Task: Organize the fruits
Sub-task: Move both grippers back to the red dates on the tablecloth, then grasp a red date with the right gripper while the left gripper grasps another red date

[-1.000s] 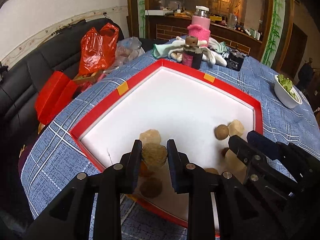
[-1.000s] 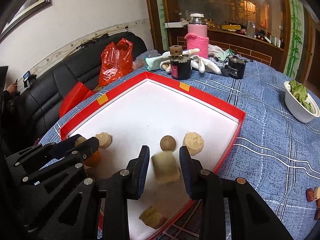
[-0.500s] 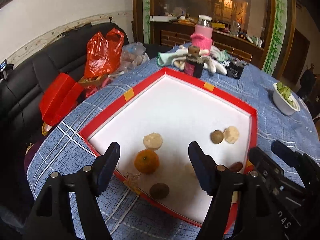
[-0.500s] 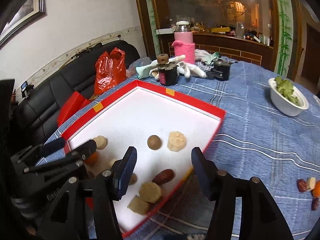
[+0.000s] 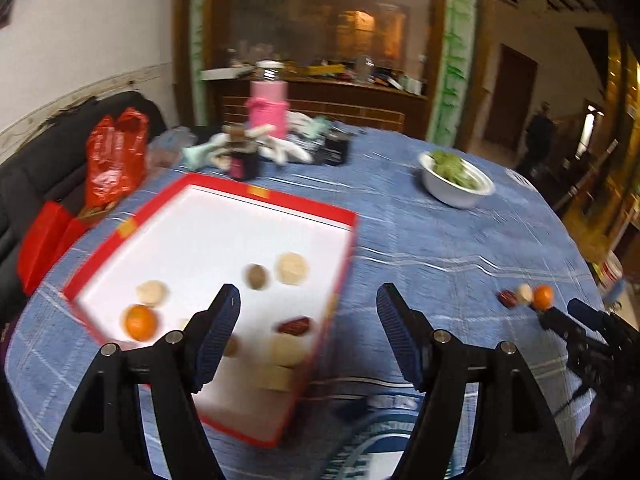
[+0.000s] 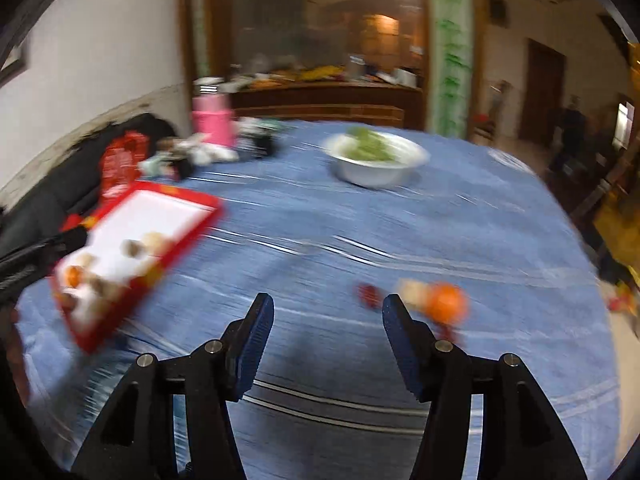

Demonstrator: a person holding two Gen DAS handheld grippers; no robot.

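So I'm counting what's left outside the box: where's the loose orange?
The loose orange lies on the blue tablecloth, right of the red box, beside a pale piece and a dark red date.

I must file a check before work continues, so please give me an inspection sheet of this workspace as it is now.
Surface: round table with blue checked cloth.
Job's things: red tray holds an orange, a red date and pale and brown pieces; loose orange with small pieces beside it lies on the cloth.
Clutter: white bowl of greens, pink bottle, red bag.
Tongs: left tongs open, empty; right tongs open, empty.
Cables: nothing seen.
Surroundings: black sofa, wooden cabinet; the right view is blurred.
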